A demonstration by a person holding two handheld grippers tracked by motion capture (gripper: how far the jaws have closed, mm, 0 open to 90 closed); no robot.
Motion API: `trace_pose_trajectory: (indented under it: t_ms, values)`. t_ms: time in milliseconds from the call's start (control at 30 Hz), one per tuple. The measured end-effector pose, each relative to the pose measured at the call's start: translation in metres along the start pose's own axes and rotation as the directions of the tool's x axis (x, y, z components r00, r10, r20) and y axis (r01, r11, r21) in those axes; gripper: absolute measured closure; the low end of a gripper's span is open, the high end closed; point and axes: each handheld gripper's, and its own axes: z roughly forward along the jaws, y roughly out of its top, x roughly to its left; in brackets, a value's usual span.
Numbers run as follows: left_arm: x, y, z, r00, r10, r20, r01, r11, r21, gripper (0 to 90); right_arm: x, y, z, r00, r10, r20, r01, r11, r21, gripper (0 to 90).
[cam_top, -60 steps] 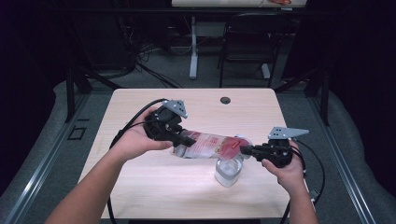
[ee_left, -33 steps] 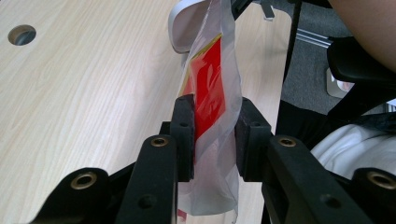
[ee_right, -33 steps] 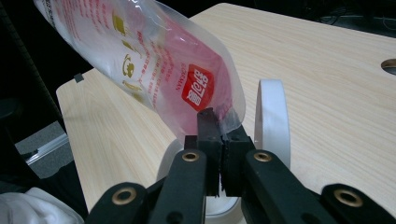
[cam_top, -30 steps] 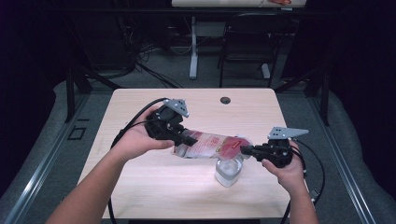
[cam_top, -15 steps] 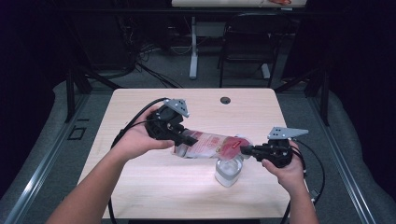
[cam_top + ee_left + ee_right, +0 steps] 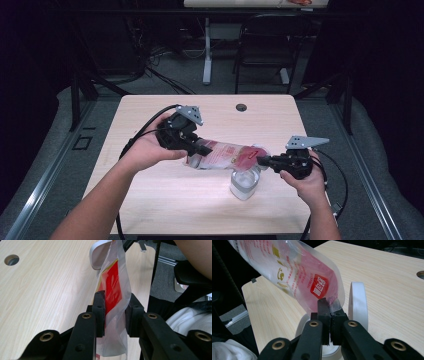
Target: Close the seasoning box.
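Overhead light falls evenly on the pale table (image 6: 150,200) — its far corners stay readable, while the room past its edges sinks into near-black. Shadows are soft. Both gripper views are sharp mid-frame — the nearest black jaws blur slightly.

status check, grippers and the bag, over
Left gripper and right gripper both shut on plastic bag, held over clear cup. Nothing in the way.
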Motion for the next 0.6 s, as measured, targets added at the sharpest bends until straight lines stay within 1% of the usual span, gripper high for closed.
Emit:
trace_pose_trajectory:
  t_ms: [167, 333, 600]
  values:
    - [0.0013, -0.0001, -0.0005, 1.0000, 0.001, 0.002, -0.001, 1.0000, -0.003, 74.1, -0.0009, 0.0005, 0.0009, 1.0000, -0.002, -0.007, 0.002, 1.000, 0.004, 88.9]
    - [0.0013, 0.0006, -0.0005, 1.0000, -0.001, 0.001, 0.001, 1.0000, -0.002, 74.2, -0.0005, 0.0016, 0.0015, 0.9999, -0.011, 0.000, 0.011, 1.000, 0.013, 88.8]
    - [0.0003, 0.0014, -0.0003, 1.0000, 0.002, 0.004, -0.002, 1.0000, -0.006, 74.3, -0.0020, 0.0004, 0.0016, 1.0000, -0.004, -0.008, 0.004, 1.000, 0.008, 88.8]
